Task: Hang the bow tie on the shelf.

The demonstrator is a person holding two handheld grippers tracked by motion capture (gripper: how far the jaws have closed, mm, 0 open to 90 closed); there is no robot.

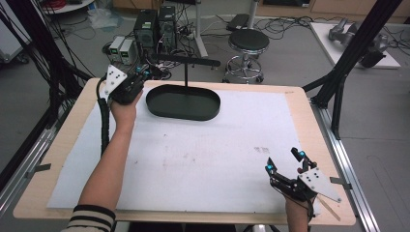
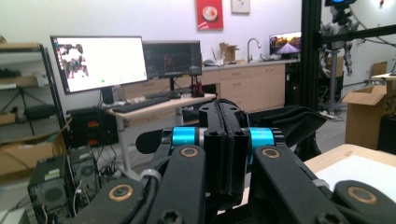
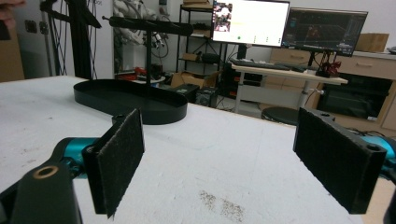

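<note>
While left gripper [image 1: 140,73] jaws press together beside tray [image 1: 183,102] | right gripper [image 1: 285,161] spread, well apart.

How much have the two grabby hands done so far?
Nothing looks done yet. The black oval tray with its T-shaped stand sits empty. The left gripper is shut on nothing beside the tray, and the right gripper hangs open near the table's front. Whatever the job is, all of it is left.

Robotics lab — monitors [image 2: 98,63], computer towers [image 1: 154,29], black frame struts [image 1: 355,48].

Tray [image 1: 183,102] at mat's [image 1: 203,159] far edge, stool [image 1: 248,41] behind.
</note>
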